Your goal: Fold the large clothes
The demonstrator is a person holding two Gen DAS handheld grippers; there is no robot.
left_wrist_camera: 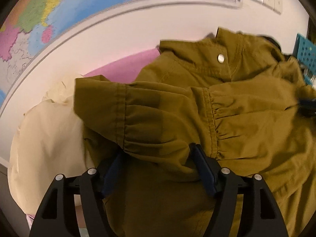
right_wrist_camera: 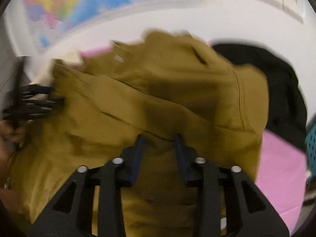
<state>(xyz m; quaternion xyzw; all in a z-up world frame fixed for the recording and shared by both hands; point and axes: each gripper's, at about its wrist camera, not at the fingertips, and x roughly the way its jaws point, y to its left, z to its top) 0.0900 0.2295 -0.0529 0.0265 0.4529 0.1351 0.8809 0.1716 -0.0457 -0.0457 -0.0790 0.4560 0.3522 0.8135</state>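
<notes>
Olive jacket [left_wrist_camera: 197,102] bunched between both parted tools, left [left_wrist_camera: 158,167] wide, right [right_wrist_camera: 160,154] seemingly narrower, blurred.

Jacket: an olive-green jacket [left_wrist_camera: 197,102] fills the centre, its gathered sleeve cuff [left_wrist_camera: 122,114] pointing to 9 o'clock.
Snap: 1 silver snap button [left_wrist_camera: 221,57] near the collar, at 1 o'clock.
Left gripper: the left gripper [left_wrist_camera: 156,162] at 6 o'clock, jaws wide, sleeve fabric between its 2 fingers [left_wrist_camera: 203,169].
Neighbours: cream garment [left_wrist_camera: 45,138] at 8 o'clock; pink cloth [left_wrist_camera: 122,69] behind; map [left_wrist_camera: 49,9] at 11 o'clock; blue basket [left_wrist_camera: 305,49] at 2 o'clock.
</notes>
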